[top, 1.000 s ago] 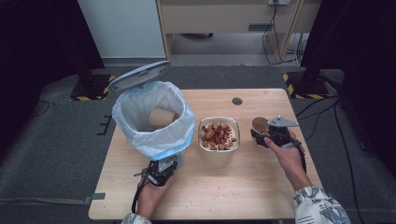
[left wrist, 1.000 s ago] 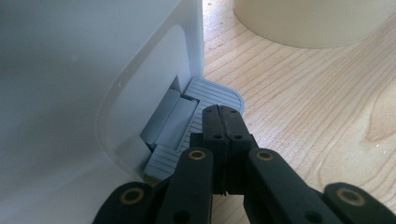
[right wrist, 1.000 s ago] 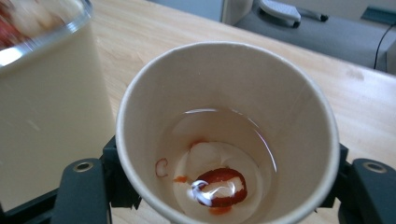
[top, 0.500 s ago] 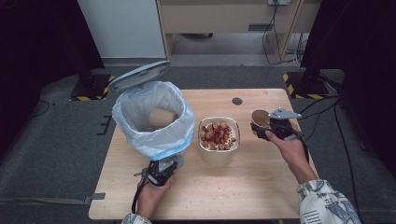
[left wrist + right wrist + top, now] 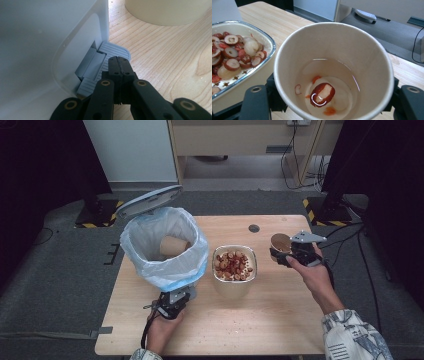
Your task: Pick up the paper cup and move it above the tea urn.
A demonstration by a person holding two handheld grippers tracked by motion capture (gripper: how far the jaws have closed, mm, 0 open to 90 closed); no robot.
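Two grippers at work on a light wooden table [image 5: 280, 320]. Biggest item: white pedal bin lined with a pale blue plastic bag [image 5: 165, 247], standing on the table's left half, grey lid [image 5: 149, 200] swung up behind it. A brown paper cup [image 5: 174, 246] lies inside the bag.

Next, a cream rectangular dish with a metal rim [image 5: 235, 265], mid-table, just right of the bin, full of sliced red dates and pale fruit pieces [image 5: 233, 264]. Same dish at the left edge of the right gripper view [image 5: 242, 62].

Right gripper [image 5: 292, 254] sits right of the dish, held in the person's right hand [image 5: 312, 272]. Jaws part-open, clamped on either side of a second brown paper cup [image 5: 280, 242], upright, just beside the dish's right end, whether it touches the table cannot be told. In the right gripper view this paper cup [image 5: 334, 70] holds a little clear liquid, one red date slice [image 5: 322, 94] and a few orange scraps at the bottom.

Left gripper [image 5: 172, 306] is at the bin's front base, in the person's left hand [image 5: 160, 330]. Left gripper view: jaws fully closed together, nothing between them, tips [image 5: 119, 65] resting on the grey ribbed foot pedal [image 5: 112, 53] of the bin.

Small dark round hole [image 5: 254, 228] in the tabletop behind the dish.
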